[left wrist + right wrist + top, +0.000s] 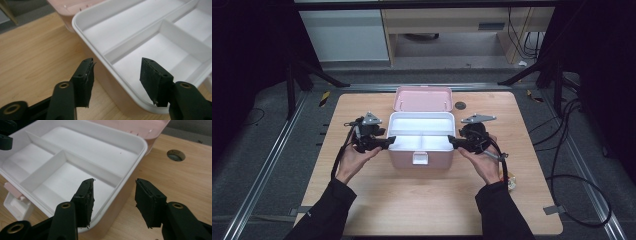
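A pink box [439, 160] stands in the middle of the wooden table with its lid [422, 98] swung open to the back. Inside it sits a white divided tray [421, 131], and its compartments are bare. My left gripper [388, 142] is at the box's left end; its jaws [117, 65] are open and straddle the tray rim [100, 56], one outside and one inside, without touching it. My right gripper [452, 142] is at the right end; its jaws [114, 182] are open and straddle the rim [117, 192] the same way.
A white latch [420, 158] hangs on the box's front. A round hole [460, 105] is in the tabletop behind the right gripper. A small yellowish item [511, 184] lies near the table's right edge by the right wrist. Cables lie on the floor at right.
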Demonstrator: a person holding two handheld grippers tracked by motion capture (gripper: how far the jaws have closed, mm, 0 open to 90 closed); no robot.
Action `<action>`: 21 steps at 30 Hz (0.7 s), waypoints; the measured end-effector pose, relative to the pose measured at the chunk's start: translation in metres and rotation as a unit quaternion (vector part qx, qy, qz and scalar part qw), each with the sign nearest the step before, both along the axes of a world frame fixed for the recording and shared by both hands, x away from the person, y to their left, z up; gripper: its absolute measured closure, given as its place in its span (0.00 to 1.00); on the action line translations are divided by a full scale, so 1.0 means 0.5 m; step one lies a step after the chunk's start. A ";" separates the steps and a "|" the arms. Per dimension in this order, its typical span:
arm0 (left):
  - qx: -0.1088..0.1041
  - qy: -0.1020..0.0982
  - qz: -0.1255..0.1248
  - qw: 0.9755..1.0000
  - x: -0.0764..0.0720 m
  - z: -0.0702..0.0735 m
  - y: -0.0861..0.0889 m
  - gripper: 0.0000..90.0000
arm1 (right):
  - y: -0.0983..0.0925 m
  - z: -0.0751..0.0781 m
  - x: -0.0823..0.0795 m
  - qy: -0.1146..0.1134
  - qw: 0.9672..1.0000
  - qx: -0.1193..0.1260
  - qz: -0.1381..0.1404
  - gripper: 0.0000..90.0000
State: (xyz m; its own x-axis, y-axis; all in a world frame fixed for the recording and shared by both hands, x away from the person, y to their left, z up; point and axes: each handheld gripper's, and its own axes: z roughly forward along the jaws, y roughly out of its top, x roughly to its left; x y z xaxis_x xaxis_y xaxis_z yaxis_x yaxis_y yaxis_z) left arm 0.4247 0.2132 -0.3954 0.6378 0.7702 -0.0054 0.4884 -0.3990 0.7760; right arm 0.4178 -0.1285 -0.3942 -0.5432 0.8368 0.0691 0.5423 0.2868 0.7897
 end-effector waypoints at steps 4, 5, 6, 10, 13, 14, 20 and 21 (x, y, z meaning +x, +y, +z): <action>0.022 -0.025 -0.033 0.999 0.006 0.014 0.015 0.44 | -0.020 0.026 0.005 -0.018 1.000 -0.006 0.006 0.51; 0.027 -0.040 -0.045 0.998 0.009 0.015 0.017 0.40 | -0.023 0.031 0.008 -0.020 1.000 -0.009 0.012 0.49; 0.030 -0.046 -0.053 0.997 0.012 0.017 0.020 0.38 | -0.025 0.035 0.010 -0.023 0.999 -0.009 0.021 0.49; 0.046 -0.037 -0.081 0.995 0.025 0.033 0.023 0.43 | -0.029 0.048 0.021 -0.025 0.998 -0.019 0.050 0.48; 0.046 -0.029 -0.096 0.994 0.038 0.045 0.022 0.42 | -0.028 0.054 0.029 -0.035 0.997 -0.035 0.066 0.48; 0.046 -0.022 -0.100 0.994 0.043 0.049 0.021 0.42 | -0.027 0.058 0.032 -0.038 0.996 -0.041 0.070 0.48; 0.065 -0.018 -0.131 0.989 0.071 0.072 0.003 0.43 | -0.023 0.076 0.061 -0.033 0.995 -0.042 0.086 0.52; 0.074 -0.015 -0.139 0.987 0.075 0.075 0.000 0.43 | -0.021 0.079 0.065 -0.032 0.994 -0.050 0.091 0.52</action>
State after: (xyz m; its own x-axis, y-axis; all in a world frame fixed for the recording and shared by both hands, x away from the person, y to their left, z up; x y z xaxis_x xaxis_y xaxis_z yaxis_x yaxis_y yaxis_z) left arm 0.4621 0.2132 -0.3581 0.8228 0.5564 0.1162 0.3216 -0.6242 0.7120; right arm 0.4505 -0.1392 -0.3546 -0.6866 0.7253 -0.0488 0.4244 0.4545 0.7831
